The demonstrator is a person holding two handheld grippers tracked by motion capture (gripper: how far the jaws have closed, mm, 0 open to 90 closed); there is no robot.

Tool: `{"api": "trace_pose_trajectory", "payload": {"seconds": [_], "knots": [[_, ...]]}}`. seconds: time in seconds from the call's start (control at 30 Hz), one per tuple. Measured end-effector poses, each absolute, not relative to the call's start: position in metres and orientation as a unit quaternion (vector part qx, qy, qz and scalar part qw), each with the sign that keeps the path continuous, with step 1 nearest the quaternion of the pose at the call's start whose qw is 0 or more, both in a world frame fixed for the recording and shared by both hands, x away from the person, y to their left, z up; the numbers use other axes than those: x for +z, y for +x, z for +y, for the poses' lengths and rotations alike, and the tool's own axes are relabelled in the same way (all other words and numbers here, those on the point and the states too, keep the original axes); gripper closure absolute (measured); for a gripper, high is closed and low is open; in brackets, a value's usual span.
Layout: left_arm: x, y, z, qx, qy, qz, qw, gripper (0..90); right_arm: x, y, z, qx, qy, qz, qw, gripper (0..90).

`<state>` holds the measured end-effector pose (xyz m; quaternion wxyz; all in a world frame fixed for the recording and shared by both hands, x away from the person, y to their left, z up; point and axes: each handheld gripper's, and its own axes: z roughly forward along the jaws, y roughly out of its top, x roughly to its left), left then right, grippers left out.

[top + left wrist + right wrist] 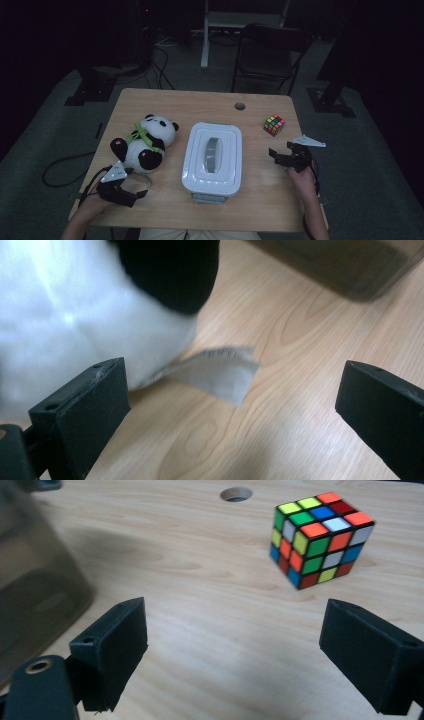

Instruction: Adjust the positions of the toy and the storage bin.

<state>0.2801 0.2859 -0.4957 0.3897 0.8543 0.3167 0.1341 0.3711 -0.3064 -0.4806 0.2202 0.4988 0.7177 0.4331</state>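
Note:
A plush panda [143, 142] lies on the left half of the wooden table [260, 195], with its white belly [60, 305] and a fabric label [215, 372] close in the left gripper view. My left gripper [131, 192] sits just in front of the panda, open, nothing between its jaws. A white lidded box [213, 157] with a grey handle stands mid-table. A colourful puzzle cube [274, 124] [320, 537] rests at the far right. My right gripper [282, 155] is open, a short way in front of the cube and apart from it.
A round cable hole [240, 106] [236, 494] is in the table's far edge. The box's dark side [35, 595] stands left of my right gripper. A dark folding chair [270, 55] and stand legs are on the floor beyond the table.

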Motion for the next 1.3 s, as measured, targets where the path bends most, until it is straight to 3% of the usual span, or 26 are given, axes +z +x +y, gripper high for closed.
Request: {"api": "trace_pose_trajectory", "payload": {"seconds": [0.4, 0.9, 1.3], "knots": [[-0.521, 0.286, 0.297, 0.115, 0.875, 0.325, 0.339, 1.6, -0.478, 0.416, -0.318, 0.431, 0.500, 0.712, 0.240, 11.5], [-0.523, 0.285, 0.301, 0.120, 0.867, 0.329, 0.355, 2.5, -0.489, 0.478, -0.323, 0.343, 0.506, 0.749, 0.256, 11.5], [-0.524, 0.284, 0.300, 0.126, 0.869, 0.325, 0.350, 2.5, -0.496, 0.507, -0.321, 0.325, 0.511, 0.766, 0.214, 12.0]]}}
